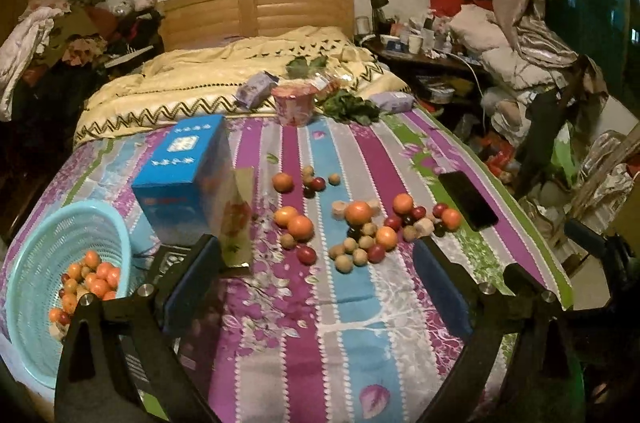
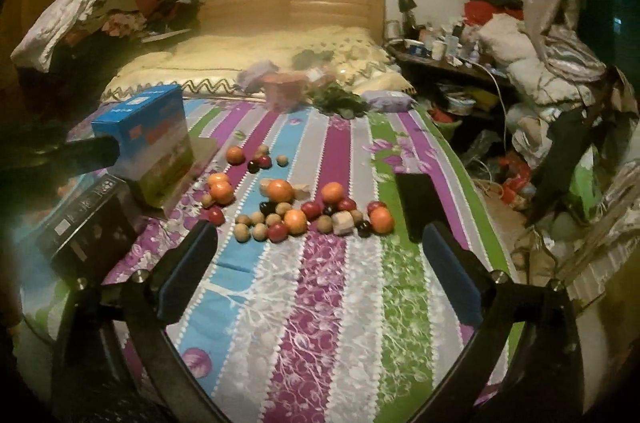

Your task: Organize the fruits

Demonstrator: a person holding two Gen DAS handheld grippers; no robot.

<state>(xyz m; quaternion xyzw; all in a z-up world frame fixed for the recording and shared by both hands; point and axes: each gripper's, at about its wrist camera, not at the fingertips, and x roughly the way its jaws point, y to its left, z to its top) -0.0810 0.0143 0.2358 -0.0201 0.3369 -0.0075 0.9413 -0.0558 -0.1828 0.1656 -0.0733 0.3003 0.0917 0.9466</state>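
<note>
Hovering above the striped bedsheet (image 1: 320,323), both tools stand with their jaws spread wide and nothing between them: the left gripper (image 1: 316,255) and the right gripper (image 2: 320,239) each point toward the loose fruit (image 1: 360,227) scattered across the middle of the bed, a mix of orange, dark red and small tan pieces lying touching or just beside one another. That spread suits a reach for the next piece, since the round fruit needs a wide gap to slip in. The turquoise basket (image 1: 36,243) sits at the near left edge, tipped so its mouth faces the pile, and already holds a heap of gathered fruit (image 1: 86,279); I judge the sorting well begun but far from finished. A blue box (image 1: 188,167) stands between basket and pile, so a carry from the far pieces probably has to go around or over it. Only the left wrist view shows the basket and its contents; the right wrist view misses it, yet shows a black device (image 2: 88,223) near the box more fully. A dark phone (image 1: 468,199) lies right of the fruit.
</note>
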